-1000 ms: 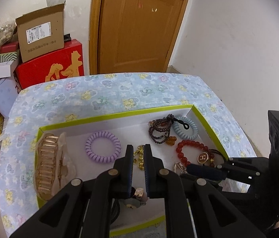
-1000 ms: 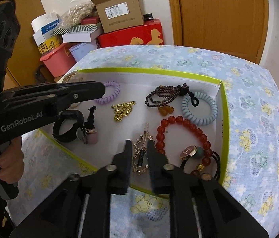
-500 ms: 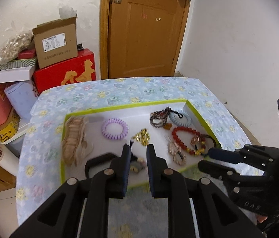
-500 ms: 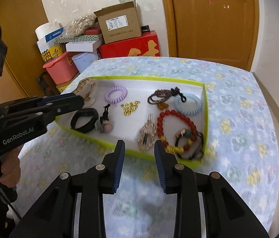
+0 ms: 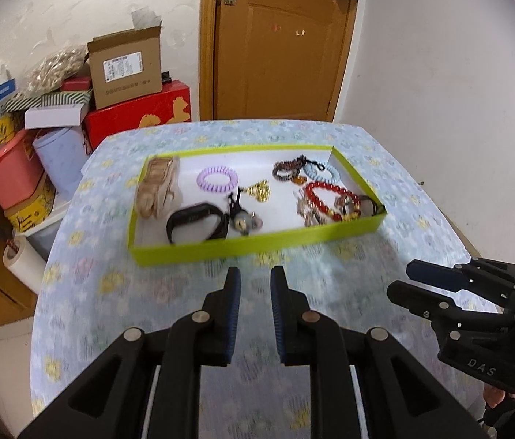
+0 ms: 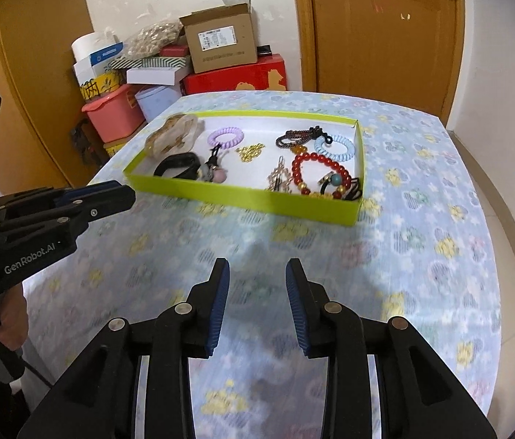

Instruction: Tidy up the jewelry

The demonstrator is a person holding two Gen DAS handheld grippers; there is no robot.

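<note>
A lime-green tray (image 5: pixel 257 245) (image 6: pixel 243 201) sits on the flowered tablecloth and holds jewelry: a purple coil tie (image 5: pixel 217 179), a red bead bracelet (image 5: pixel 325 195), a blue coil tie (image 6: pixel 334 147), a gold chain (image 5: pixel 259 192), a black band (image 5: pixel 195 219) and a beige claw clip (image 5: pixel 158 186). My left gripper (image 5: pixel 254 278) hovers over the cloth in front of the tray, open and empty. My right gripper (image 6: pixel 257 269) is also short of the tray. Its jaws are opening with nothing between them. It shows at the right of the left wrist view (image 5: pixel 403 278).
Cardboard and red boxes (image 5: pixel 126 84), a pink tub (image 5: pixel 5 175) and a tape roll (image 5: pixel 23 259) crowd the floor left of the table. A wooden door (image 5: pixel 279 44) stands behind, a white wall at right. The table's right edge (image 6: pixel 491 219) curves close to the wall.
Both grippers have drawn back from inside the tray to the near side of the table. Their jaws have widened, and the pieces they were over stay in the tray.
</note>
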